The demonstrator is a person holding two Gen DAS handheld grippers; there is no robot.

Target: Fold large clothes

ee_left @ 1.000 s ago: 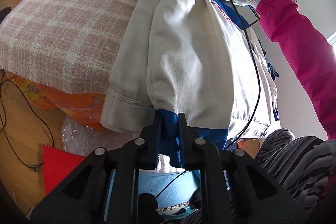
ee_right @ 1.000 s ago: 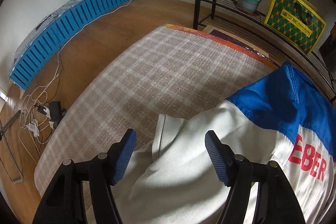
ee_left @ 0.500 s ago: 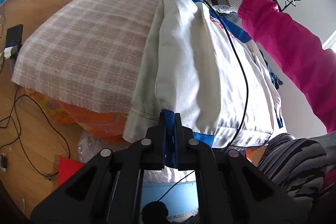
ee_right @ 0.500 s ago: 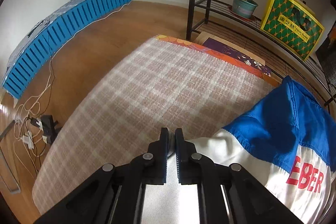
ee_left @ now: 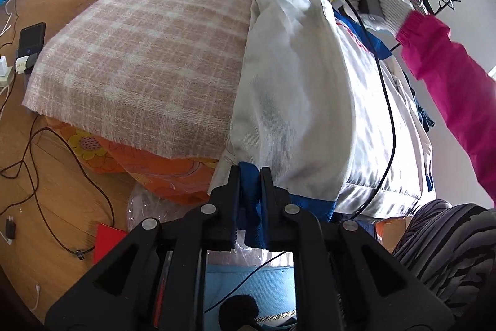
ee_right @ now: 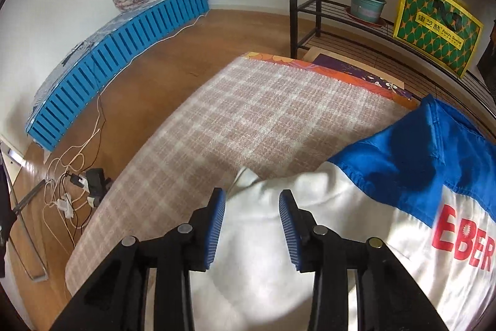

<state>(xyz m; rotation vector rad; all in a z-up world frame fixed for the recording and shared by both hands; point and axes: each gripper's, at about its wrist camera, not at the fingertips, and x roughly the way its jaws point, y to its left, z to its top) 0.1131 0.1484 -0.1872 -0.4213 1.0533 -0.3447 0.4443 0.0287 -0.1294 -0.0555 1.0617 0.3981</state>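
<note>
Risks: left gripper (ee_left: 249, 176) has its jaws clamped on the blue hem band (ee_left: 248, 176) of the jacket (ee_left: 294, 101), a narrow bite near the edge. If pulled hard, I judge the slick band could slip out and the fold would sag. Right gripper (ee_right: 251, 208) has jaws that have just been opening; white cloth lies between and under them, pads not pressing, so that end is loose. With only 1 end held, the folded sleeve edge ahead of the right jaws may slide or unroll. A black cable (ee_left: 387, 101) hangs across the jacket to the right of the left jaws and could snag or drag the fabric. Jacket sits close to the worktop's near edge; overhang may pull it off.

Position: jacket lies on the checked blanket (ee_right: 248, 120) covering the worktop, directly ahead of the left jaws and beneath and to the right of the right jaws.

Materials: jacket is white woven twill w/ a satin-like sheen in places, blue yoke panel (ee_right: 412, 151) smooth and shiny, red lettering. Shape: long folded bundle, soft rounded creases. Blanket is coarse, fuzzy, pink-and-cream check w/ frayed edge. Orange floral cloth (ee_left: 155, 160) beneath, thin-looking. Floor is wood.
</note>
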